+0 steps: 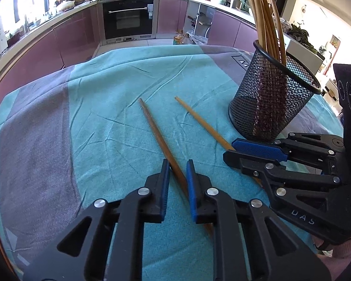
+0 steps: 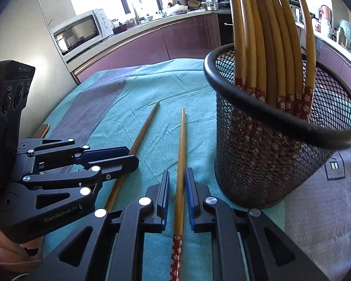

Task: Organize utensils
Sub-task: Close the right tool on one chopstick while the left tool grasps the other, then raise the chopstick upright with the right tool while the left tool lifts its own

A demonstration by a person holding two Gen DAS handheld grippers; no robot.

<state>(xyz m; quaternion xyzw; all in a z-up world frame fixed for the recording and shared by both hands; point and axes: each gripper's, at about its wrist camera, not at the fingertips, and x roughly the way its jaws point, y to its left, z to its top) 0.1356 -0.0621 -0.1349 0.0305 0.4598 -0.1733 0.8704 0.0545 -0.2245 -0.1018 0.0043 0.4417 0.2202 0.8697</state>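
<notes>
Two loose brown wooden chopsticks are laid on the teal and grey cloth [image 1: 82, 107], fanning apart toward the upper middle of both frames. The darker chopstick [image 1: 161, 138] is straddled by the left gripper [image 1: 177, 166] at the bottom centre of the left view; the lighter chopstick with the red flowered handle [image 2: 180, 154] is straddled by the right gripper [image 2: 177, 175] at the bottom centre of the right view.

Both sets of blue-padded jaws are parted, with a visible gap on either side of each stick, so nothing is gripped yet. The jaws are lined up along the sticks, it would seem, so that each can be pinched about mid-length and lifted level.

At the right of each frame the black wire-mesh cup [image 2: 264, 164] is seen, standing upright on the cloth just beside the lighter stick, already filled with matching chopsticks [image 2: 269, 46], handles down. That is judged to be the destination.

"GenRobot.AI" is read on the left gripper's body in the right view; "DAS" is read on the right gripper's body in the left view.
</notes>
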